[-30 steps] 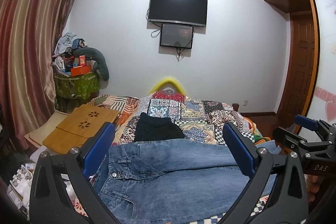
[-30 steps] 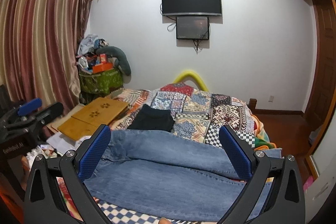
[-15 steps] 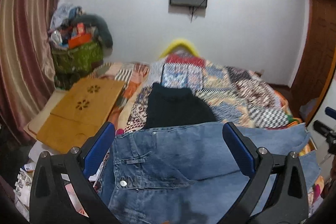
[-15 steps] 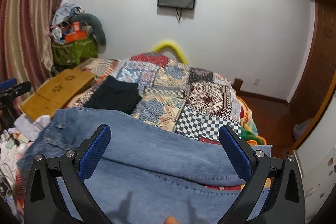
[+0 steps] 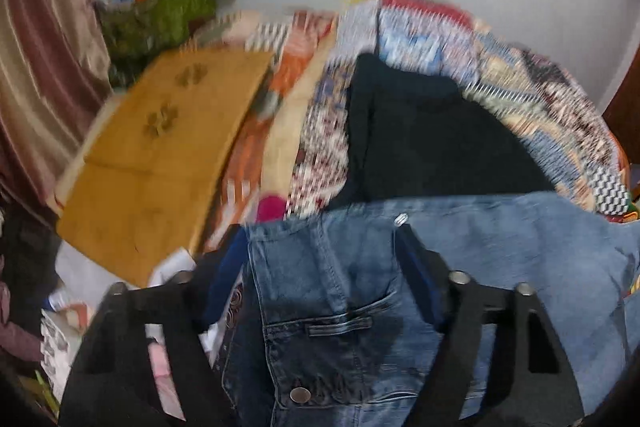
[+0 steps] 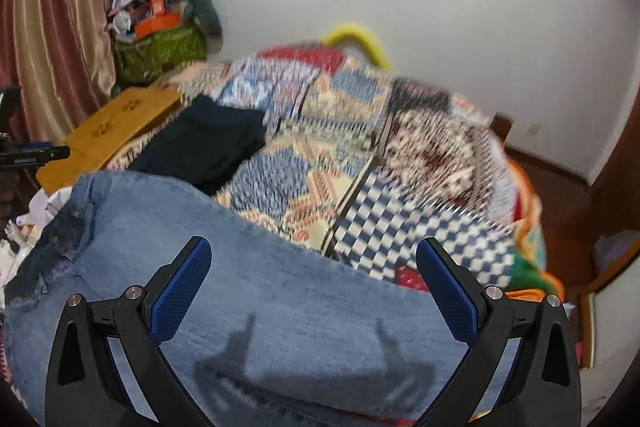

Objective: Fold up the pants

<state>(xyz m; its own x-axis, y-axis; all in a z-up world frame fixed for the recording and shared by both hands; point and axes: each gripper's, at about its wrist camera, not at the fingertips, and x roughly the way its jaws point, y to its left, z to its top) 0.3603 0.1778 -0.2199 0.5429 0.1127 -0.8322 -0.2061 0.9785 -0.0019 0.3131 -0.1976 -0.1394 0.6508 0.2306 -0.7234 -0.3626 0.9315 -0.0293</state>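
Left wrist view is blurred, but I can make out my left gripper (image 5: 320, 259) tilted steeply down over the waistband end of the jeans (image 5: 332, 307), which fill the lower middle and lower right of the frame. My left jaws have just been closing, and the denim of the waistband lies between them. The blue pads (image 5: 416, 279) stand on either side of the front pocket and belt loop; whether they press the cloth yet I cannot tell through the blur. A metal button (image 5: 300, 394) shows low in the frame. Above the jeans a folded black garment (image 5: 424, 139) lies on the patchwork bedspread (image 5: 540, 99), and a wooden board (image 5: 160, 155) sits at centre left beside the striped curtain (image 5: 44, 47).

In the right wrist view my right gripper (image 6: 314, 267) also points downward, less steeply, with its jaws spread wide. Its fingers (image 6: 182, 283) hang above a pale blue leg of the jeans (image 6: 260, 291), which spreads across the lower half of the frame, and their shadow falls on the cloth below. Nothing is gripped there. The bedspread (image 6: 320, 155) runs up toward the white wall (image 6: 480, 47), the black garment (image 6: 204, 147) lies at centre left, and a green bin (image 6: 160, 55) heaped with things stands at upper left.
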